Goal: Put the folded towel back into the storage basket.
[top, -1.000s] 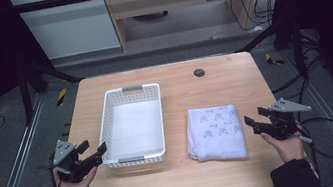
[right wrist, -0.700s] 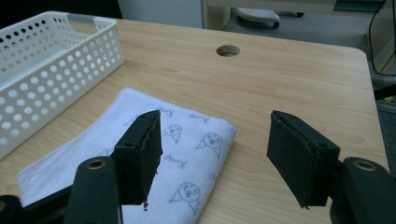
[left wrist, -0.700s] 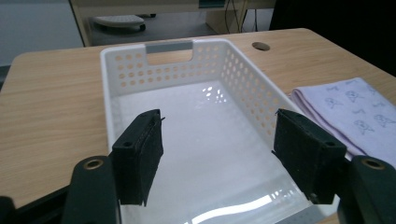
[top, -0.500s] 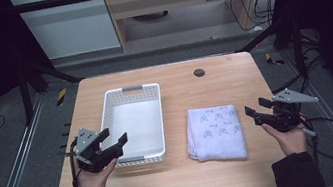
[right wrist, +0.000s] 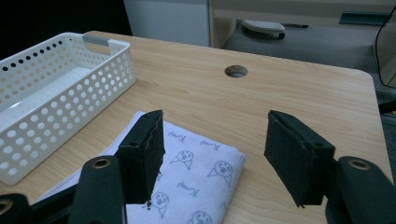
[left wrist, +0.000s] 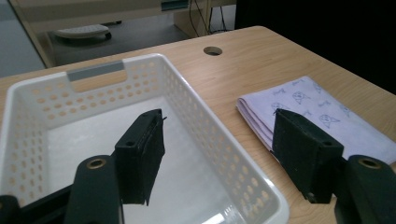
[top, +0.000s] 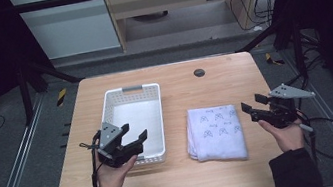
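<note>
two grippers, both with jaws spread and holding nothing. your left gripper (top: 134,140) hovers over the near right corner of the white perforated basket (top: 127,95), angled toward the folded lilac cloth (top: 215,131). that cloth lies flat on the wooden table (top: 223,82), just right of the basket. your right gripper (top: 254,108) hangs at the cloth's right edge.

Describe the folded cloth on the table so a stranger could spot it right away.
On the wooden table, look right of the white perforated basket. The folded cloth lies flat there, pale lilac with small printed cartoon faces, the one soft item beside the hard plastic basket.
</note>
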Available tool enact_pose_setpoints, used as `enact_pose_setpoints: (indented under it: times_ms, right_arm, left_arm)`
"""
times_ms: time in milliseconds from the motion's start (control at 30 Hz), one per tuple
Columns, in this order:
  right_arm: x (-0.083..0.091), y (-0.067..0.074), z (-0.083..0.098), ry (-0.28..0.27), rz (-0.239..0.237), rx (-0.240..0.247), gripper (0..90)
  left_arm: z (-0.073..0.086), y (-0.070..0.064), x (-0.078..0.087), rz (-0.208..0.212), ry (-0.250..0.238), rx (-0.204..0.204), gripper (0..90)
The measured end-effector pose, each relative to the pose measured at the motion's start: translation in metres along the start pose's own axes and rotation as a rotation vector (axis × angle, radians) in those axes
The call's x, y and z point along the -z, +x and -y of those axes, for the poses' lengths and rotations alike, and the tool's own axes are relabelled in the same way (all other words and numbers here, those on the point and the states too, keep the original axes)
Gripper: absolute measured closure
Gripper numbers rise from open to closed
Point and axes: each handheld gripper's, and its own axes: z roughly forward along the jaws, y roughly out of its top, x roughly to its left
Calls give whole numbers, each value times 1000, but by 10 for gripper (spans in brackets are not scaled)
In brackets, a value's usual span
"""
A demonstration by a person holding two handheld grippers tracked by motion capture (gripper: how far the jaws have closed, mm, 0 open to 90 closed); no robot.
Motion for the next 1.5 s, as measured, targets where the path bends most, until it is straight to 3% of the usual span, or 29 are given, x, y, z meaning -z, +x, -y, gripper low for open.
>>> enact_pose_setpoints:
  times_ms: [533,767,867,1500]
  right_arm:
    - [-9,-3,2,25,-1,5,362]
    - [-11,-4,3,26,7,8,350]
    - [-13,-4,3,24,8,9,348]
    - [-28,-4,5,56,20,34,326]
  left_arm:
    - [-5,-49,-36,85,52,-71,343]
    - [-5,-65,-50,110,67,-81,344]
    - [-4,-72,-57,106,80,-104,345]
    - [6,-97,-90,121,144,-124,346]
